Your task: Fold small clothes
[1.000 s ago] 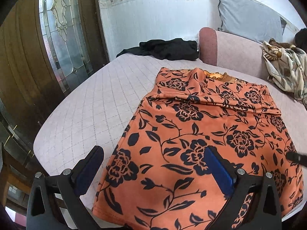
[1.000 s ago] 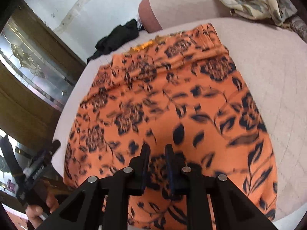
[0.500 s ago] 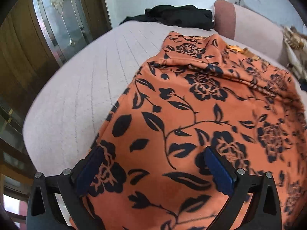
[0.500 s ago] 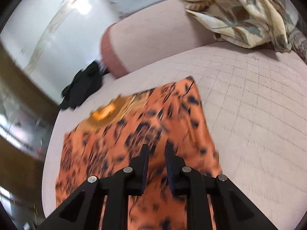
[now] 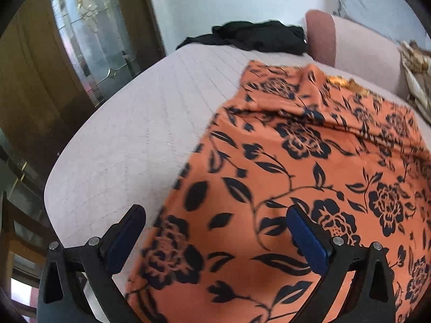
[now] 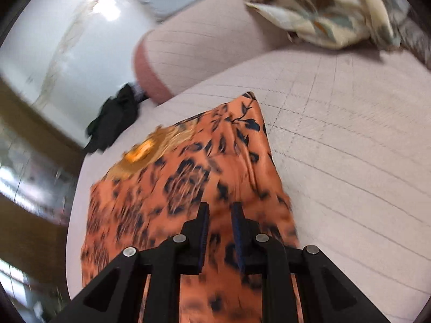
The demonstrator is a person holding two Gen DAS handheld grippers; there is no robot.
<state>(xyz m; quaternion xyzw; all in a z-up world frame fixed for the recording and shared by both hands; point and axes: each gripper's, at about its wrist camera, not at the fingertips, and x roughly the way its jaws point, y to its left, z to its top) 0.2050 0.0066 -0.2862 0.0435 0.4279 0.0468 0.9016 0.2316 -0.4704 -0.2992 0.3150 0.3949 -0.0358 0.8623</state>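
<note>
A: Quilted pale-pink bed surface (image 5: 129, 140), white wall behind it, a wooden door with leaded glass (image 5: 89, 27) on the left side. Log the garment position.

B: Orange garment with black floral print (image 5: 296, 177) lies on the bed, spread mostly flat in the left wrist view, with a crosswise fold ridge near its far end. A yellow-gold patch shows at the far edge. In the right wrist view the same cloth (image 6: 188, 177) looks bunched and motion-blurred, its right edge running alongside bare quilt.

A: Left claw?

B: Left claw (image 5: 215, 231) is spread wide, blue pads (image 5: 307, 239) visible. It sits over the near left part of the garment; the left finger is above bare quilt, the right finger above the print. Nothing between the fingers.

A: Right claw?

B: Right claw (image 6: 219, 212) has its fingers drawn close with a narrow gap left. Orange cloth fills the view between and behind them. Whether fabric is actually pinched cannot be told from this angle.

A: Surroundings?

B: Black clothing (image 5: 256, 37) heaped at the far end of the bed, beside a pink bolster (image 5: 350, 48). Cream patterned cloth (image 6: 328, 13) lies against the bolster at the right. Grey pillow (image 5: 377, 2) stands behind it against the wall.
</note>
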